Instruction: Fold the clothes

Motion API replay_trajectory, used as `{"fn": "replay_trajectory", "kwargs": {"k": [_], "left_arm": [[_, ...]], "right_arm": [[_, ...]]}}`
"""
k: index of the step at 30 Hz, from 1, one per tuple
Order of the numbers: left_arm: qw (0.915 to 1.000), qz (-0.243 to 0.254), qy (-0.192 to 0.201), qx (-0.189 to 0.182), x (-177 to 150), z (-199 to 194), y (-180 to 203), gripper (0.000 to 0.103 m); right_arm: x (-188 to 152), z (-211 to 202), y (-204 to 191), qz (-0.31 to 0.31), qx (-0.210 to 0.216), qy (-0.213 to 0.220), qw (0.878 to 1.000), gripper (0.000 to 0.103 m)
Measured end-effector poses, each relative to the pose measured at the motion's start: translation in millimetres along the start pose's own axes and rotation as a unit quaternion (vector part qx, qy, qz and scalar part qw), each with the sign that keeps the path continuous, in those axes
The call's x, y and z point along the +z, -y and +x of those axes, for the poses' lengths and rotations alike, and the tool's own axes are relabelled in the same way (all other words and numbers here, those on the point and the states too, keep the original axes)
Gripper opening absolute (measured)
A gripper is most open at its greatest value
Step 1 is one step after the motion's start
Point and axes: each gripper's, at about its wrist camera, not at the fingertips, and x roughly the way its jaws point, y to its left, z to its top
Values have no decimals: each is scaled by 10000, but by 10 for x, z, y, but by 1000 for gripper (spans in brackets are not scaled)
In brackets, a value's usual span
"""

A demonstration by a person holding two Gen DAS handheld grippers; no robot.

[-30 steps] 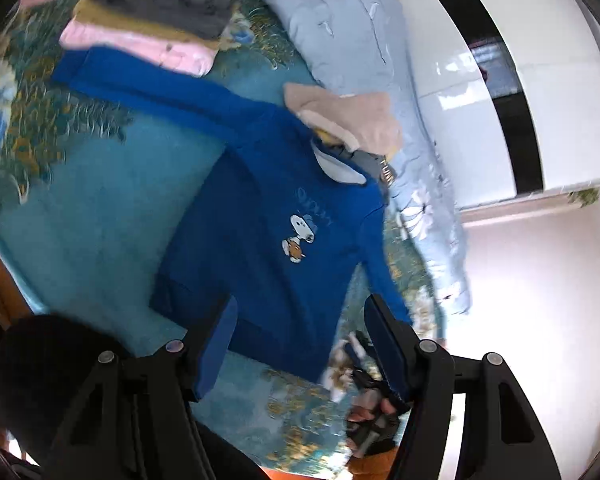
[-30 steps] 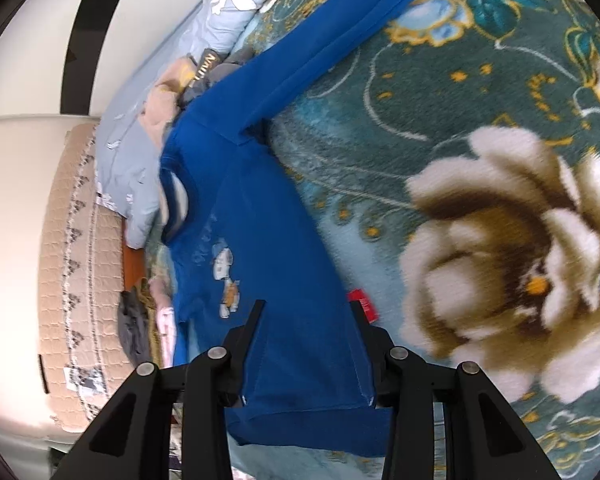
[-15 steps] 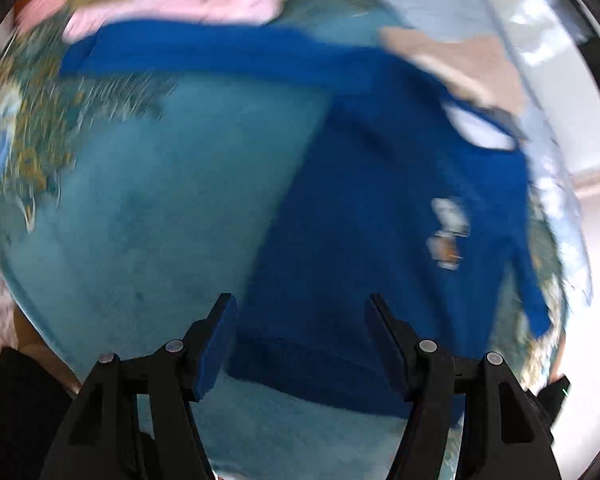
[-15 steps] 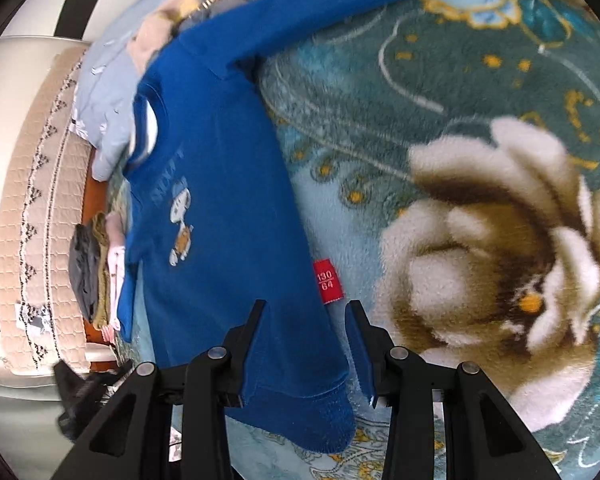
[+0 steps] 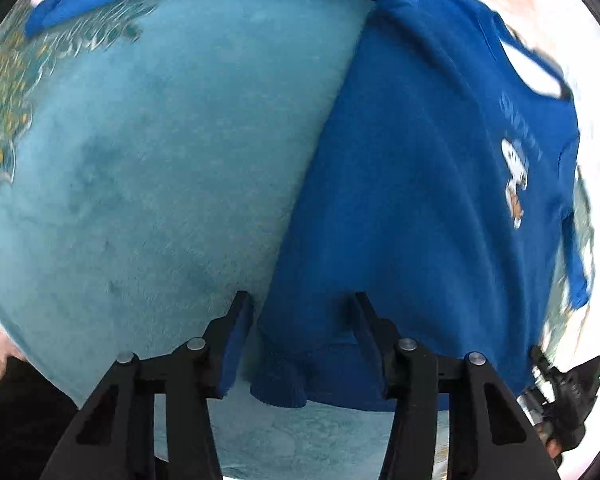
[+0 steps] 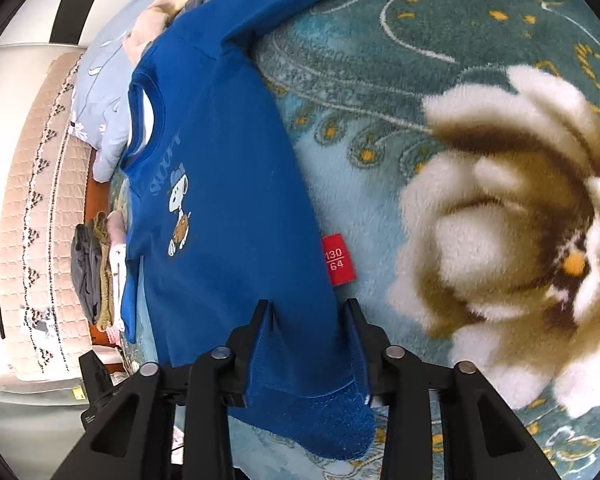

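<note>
Left wrist view: the left gripper (image 5: 300, 312) is closing over the bottom corner of the blue sweater (image 5: 420, 184), which lies flat on the teal blanket (image 5: 160, 160).

Right wrist view: the right gripper (image 6: 306, 320) is closing over the other bottom corner, near a red tag (image 6: 339, 260) reading "130/64".

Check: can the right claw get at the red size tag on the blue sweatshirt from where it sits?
Probably yes. The red tag lies exposed at the blue sweatshirt side seam, just ahead of the right claw, nothing covering it. But the claw is closing over the hem corner now, so it would need to let go first.
</note>
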Motion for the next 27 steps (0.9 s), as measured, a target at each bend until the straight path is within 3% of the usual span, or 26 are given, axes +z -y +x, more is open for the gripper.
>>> {"fn": "replay_trajectory", "kwargs": {"k": [1, 4, 11, 20, 23, 26, 27], "left_arm": [[10000, -3, 2, -4, -7, -11, -5, 23], [9999, -92, 53, 4, -46, -92, -42, 13], [9984, 244, -100, 503, -287, -301, 8, 12], [9953, 4, -888, 377, -416, -40, -223, 12], [9954, -168, -895, 291, -409, -35, -290, 13], [9956, -364, -849, 160, -417, -69, -368, 15], [9954, -458, -841, 98, -420, -76, -402, 15]], "right_arm": [[-2, -2, -8, 4, -31, 2, 10000, 18], [3, -57, -75, -97, -60, 8, 9999, 9], [-52, -269, -209, -365, -254, -64, 9990, 8], [-203, -230, 52, -248, -701, -229, 9970, 7], [-204, -176, 24, -383, -760, -299, 9959, 8], [-213, -205, 20, -334, -587, -361, 9971, 14], [-223, -218, 27, -294, -503, -378, 9976, 21]]}}
